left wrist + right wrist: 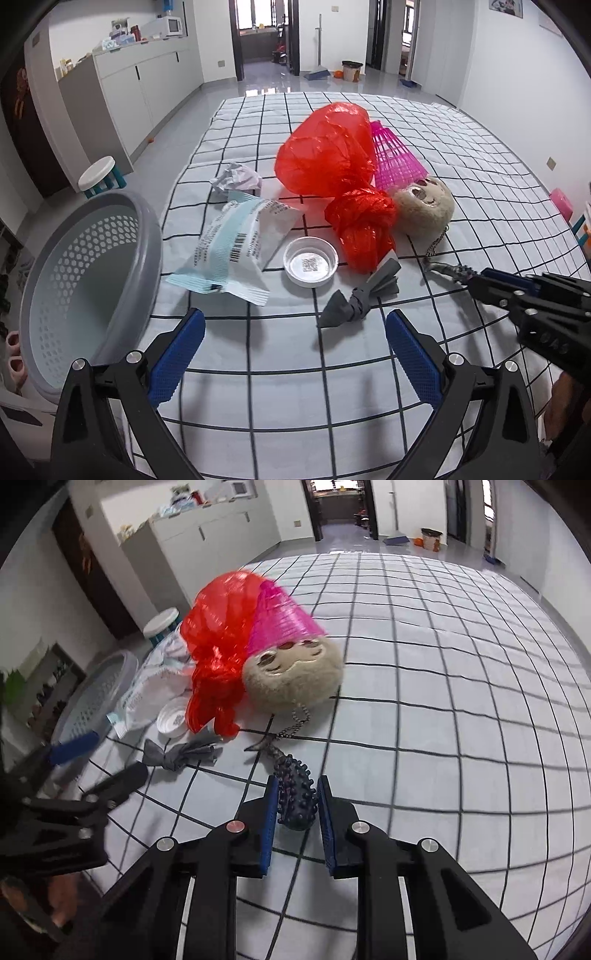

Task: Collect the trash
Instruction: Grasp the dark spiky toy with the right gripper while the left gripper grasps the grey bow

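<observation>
The right gripper (297, 805) is clamping its fingers on a knobbly dark toy (295, 797) whose chain (295, 722) is risking dragging the plush head (295, 679), while the left gripper's (295, 354) fingers are standing apart.

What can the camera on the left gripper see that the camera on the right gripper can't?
Only the left wrist view shows the crumpled paper ball and the barcode on the wrapper.

Only the right wrist view shows the dark knobbly toy squeezed between the right gripper pads.

Both show the red plastic bag, the beige plush head, the foil cup, the grey basket and the open left gripper.
</observation>
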`<state>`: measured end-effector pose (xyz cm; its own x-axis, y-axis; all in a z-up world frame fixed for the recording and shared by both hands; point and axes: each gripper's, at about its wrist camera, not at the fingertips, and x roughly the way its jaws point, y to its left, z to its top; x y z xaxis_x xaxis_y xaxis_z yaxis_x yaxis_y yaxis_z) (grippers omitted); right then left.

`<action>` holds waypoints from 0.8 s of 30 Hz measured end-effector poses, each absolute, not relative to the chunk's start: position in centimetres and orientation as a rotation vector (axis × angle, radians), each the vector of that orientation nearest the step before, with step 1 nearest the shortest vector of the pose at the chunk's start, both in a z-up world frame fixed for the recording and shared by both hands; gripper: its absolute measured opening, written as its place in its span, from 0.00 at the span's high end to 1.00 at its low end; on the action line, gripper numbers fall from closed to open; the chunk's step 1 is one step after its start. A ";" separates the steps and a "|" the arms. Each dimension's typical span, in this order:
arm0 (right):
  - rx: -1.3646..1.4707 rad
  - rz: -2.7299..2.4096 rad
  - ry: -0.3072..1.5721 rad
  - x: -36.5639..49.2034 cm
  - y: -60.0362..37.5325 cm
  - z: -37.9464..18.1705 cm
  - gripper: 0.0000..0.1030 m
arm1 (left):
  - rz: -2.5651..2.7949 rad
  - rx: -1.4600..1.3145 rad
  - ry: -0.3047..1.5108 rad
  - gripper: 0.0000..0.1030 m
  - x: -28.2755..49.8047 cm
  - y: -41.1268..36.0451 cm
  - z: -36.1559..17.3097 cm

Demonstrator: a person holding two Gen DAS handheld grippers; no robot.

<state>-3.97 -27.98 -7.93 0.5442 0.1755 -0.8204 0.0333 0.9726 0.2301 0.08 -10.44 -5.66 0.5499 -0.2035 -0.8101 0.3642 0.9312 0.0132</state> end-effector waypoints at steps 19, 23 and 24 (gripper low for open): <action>0.357 0.045 0.998 -7.5 -31.5 -8.9 0.80 | -0.337 0.174 0.991 0.36 1.8 -13.8 -7.9; 0.358 0.049 1.004 -7.9 -31.4 -9.2 0.80 | -0.363 0.191 0.985 0.65 1.3 -14.5 -7.9; 0.357 0.049 1.004 -7.9 -31.3 -9.1 0.79 | -0.369 0.197 0.982 0.71 1.1 -14.7 -7.9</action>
<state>-7.89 -31.34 -9.14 0.5409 0.2030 -0.8162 0.1229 0.9409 0.3155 1.10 -14.71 -7.89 0.5001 -0.2147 -0.8389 0.3901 0.9208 -0.0031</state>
